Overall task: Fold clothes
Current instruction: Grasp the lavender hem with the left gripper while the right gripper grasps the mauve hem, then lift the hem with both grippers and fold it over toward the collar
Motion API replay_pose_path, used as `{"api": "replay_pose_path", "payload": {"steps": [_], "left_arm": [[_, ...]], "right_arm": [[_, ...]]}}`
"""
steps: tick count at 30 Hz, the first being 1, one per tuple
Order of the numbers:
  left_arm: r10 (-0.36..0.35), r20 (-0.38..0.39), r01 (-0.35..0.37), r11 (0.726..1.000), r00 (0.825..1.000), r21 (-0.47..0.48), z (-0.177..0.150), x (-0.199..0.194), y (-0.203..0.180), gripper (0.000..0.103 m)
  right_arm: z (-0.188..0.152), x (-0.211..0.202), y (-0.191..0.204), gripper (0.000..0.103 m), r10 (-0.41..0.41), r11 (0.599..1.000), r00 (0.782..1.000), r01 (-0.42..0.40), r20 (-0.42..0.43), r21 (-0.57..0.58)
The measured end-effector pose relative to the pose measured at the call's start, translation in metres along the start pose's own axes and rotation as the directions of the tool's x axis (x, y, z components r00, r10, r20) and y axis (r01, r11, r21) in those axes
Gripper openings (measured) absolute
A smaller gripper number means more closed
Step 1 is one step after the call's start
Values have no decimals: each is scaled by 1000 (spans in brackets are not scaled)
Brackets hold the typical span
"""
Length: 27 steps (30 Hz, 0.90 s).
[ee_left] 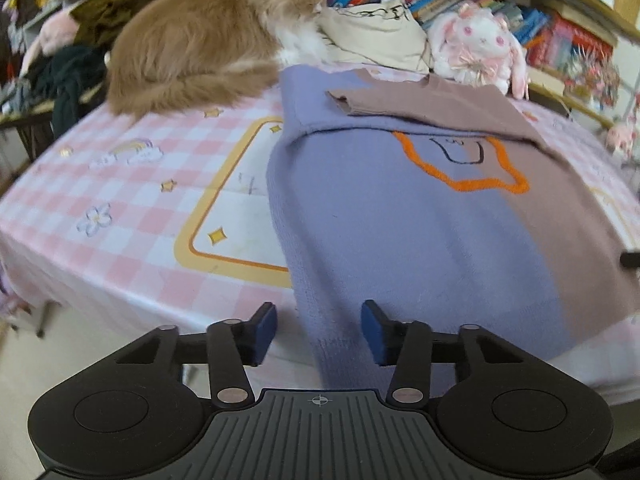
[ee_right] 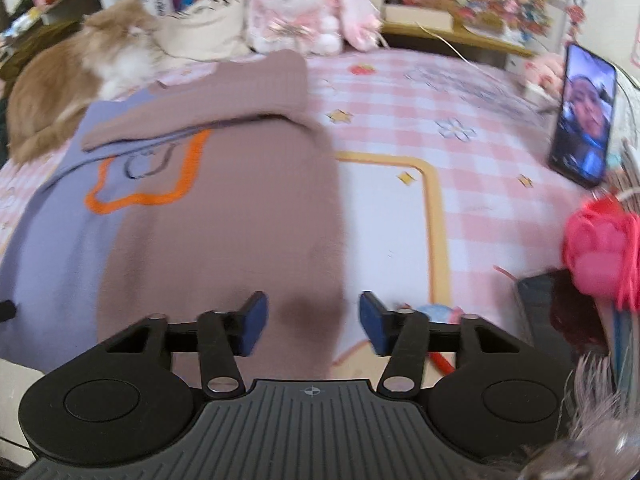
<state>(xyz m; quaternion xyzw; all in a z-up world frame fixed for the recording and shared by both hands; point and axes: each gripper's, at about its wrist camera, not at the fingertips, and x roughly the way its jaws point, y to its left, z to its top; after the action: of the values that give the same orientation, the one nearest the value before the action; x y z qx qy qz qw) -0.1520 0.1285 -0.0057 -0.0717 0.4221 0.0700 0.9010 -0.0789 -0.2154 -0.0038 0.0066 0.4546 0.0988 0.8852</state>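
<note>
Only right view: phone (ee_right: 584, 116) far right of right tongs (ee_right: 313, 324) | both released over sweater (ee_left: 400, 220) hem | left tongs (ee_left: 319, 334): cat (ee_left: 200, 52) beyond.

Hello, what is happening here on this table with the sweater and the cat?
A person is folding a two-colour sweater, lilac and brown, on a table with a pink checked cloth. Both sleeves are already folded across the chest. The left gripper hovers at the sweater's near hem on the lilac side, and the right gripper at the hem on the brown side; the jaws of both stand apart, not pressing the fabric. A ginger cat sits at the far edge, beside a plush rabbit.
</note>
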Motion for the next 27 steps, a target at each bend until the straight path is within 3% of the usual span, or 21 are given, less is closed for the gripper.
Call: {"api": "replay_pose_path", "payload": {"steps": [2,4,5,10,12,14,16,17,19,21,23,24,27], "left_arm": [[-10,-5,10,1000,1000,-15,1,0,0,23],[-21,-10,21,1000,1000,-22,2,1,-1,16],[-22,-11,22,1000,1000,-20,3,1,-3,13],[-4,23,3,999,1000,36,5,-3,-16,5],[-35,115,26,997,993,78,8,-19,-25,5],[-80,175,58,990,981,128,12,-32,-34,5],[-65,129,46,988,990,145,16,-27,-40,7],[-54,88,42,991,995,126,17,-20,-38,9],[-30,27,29,998,999,53,15,-10,-30,10],[-40,-11,40,999,999,-20,13,-7,-20,16],[-70,-41,66,994,997,-85,10,-5,-9,34],[-101,-69,92,988,993,-126,7,-2,-2,37],[-154,-56,138,966,987,-220,4,-2,10,40]], "right_arm": [[-1,5,-8,30,13,999,999,-12,-30,38],[0,5,-9,24,32,999,999,-31,-27,43],[0,5,-9,12,42,998,999,-41,-27,41],[5,0,-8,8,114,993,994,-114,1,13],[8,-10,-6,8,198,980,978,-198,66,-7],[12,-19,-5,8,278,960,954,-277,109,-32],[17,-22,-4,8,323,946,939,-319,119,-51],[19,-17,-3,8,307,951,947,-304,92,-47],[19,-6,-6,8,271,962,962,-271,36,-12],[18,2,-12,12,248,968,969,-248,-10,28],[17,6,-19,15,261,963,965,-258,-34,75],[16,8,-23,15,266,961,963,-260,-46,97],[14,16,-31,17,279,952,957,-265,-82,153]]}}
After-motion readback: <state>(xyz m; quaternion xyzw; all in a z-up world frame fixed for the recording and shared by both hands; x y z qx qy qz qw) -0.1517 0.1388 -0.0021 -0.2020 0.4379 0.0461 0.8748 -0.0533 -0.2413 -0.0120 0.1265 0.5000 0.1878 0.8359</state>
